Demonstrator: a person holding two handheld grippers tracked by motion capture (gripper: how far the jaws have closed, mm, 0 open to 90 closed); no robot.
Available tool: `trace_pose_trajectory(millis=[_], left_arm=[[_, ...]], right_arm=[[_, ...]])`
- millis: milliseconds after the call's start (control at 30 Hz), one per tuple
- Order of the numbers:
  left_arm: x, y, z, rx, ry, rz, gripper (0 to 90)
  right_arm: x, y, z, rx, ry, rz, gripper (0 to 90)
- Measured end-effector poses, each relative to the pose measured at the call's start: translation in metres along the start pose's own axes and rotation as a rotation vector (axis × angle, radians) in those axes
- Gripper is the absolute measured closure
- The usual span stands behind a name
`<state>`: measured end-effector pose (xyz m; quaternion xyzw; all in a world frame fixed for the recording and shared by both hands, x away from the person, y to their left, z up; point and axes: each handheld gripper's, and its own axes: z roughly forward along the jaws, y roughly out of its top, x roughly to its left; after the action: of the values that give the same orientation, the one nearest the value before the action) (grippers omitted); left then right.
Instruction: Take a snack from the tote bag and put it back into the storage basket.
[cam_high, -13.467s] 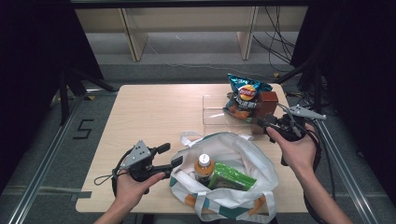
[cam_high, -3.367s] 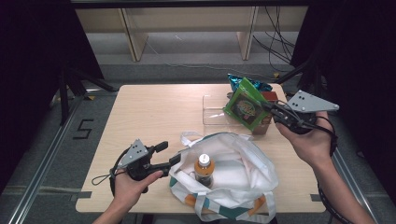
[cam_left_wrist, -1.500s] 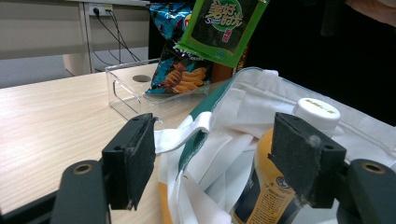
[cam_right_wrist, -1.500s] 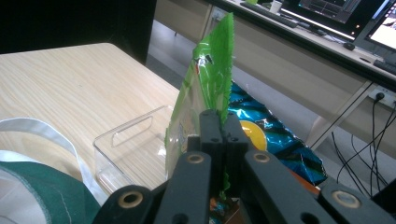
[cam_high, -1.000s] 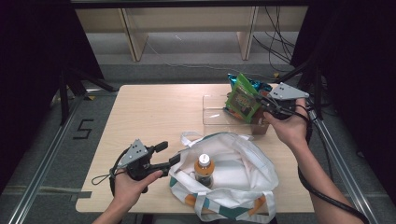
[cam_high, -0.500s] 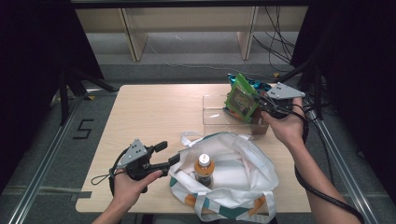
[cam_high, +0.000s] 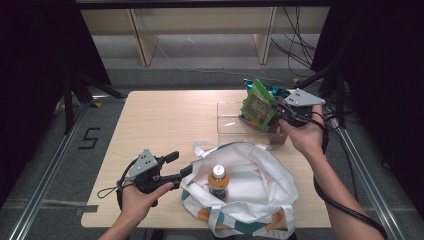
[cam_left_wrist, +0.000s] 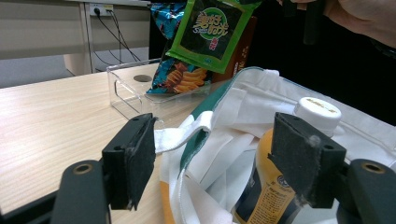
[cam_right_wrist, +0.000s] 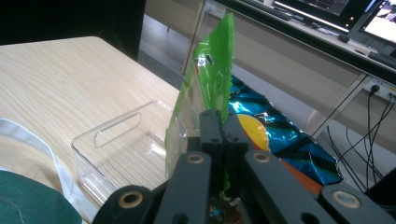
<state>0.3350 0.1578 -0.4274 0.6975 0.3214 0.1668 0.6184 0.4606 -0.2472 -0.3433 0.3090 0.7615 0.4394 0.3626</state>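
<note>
My right gripper (cam_high: 279, 111) is shut on the edge of a green snack packet (cam_high: 259, 105), which hangs upright over a clear plastic tray (cam_high: 231, 121). In the right gripper view the jaws (cam_right_wrist: 223, 128) pinch the green packet (cam_right_wrist: 210, 79) in front of a blue crisp bag (cam_right_wrist: 275, 135). My left gripper (cam_high: 181, 164) rests low on the table with its jaws open around the rim of a white tote bag (cam_high: 250, 175). The bag's cloth (cam_left_wrist: 205, 126) lies loose between the pads. An orange drink bottle (cam_high: 218, 181) stands inside the bag.
The tray (cam_left_wrist: 133, 86) holds the blue crisp bag (cam_left_wrist: 180, 77) and a brown pack (cam_left_wrist: 246, 39) at the table's far right. Bare wooden tabletop (cam_high: 165, 120) stretches left of the tray. A metal rail (cam_high: 45, 190) runs along the floor at left.
The green packet lay in the tote bag at first; the right gripper has since carried it over the tray. In the last second it hardly moved. The left gripper stayed put.
</note>
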Motion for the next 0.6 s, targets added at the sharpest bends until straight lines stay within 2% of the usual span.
trace_pose_trajectory(millis=[233,267,500,600], left_arm=[[-0.0004,0.0002,-0.0007,0.012,0.009,0.003,30.3],[-0.0004,0.0002,-0.0007,0.012,0.009,0.002,30.3],[0.0002,0.0,-0.0002,0.0,0.001,-0.001,30.3],[-0.0004,0.0002,-0.0009,0.012,0.009,0.001,30.3]], right_arm=[[-0.0003,-0.0006,0.0013,-0.004,-0.005,-0.003,90.0],[0.0014,-0.0006,0.0011,0.004,-0.004,0.018,90.0],[-0.0004,-0.0011,0.0038,-0.011,-0.014,-0.003,90.0],[0.0003,-0.0022,0.0041,-0.006,-0.01,-0.001,90.0]])
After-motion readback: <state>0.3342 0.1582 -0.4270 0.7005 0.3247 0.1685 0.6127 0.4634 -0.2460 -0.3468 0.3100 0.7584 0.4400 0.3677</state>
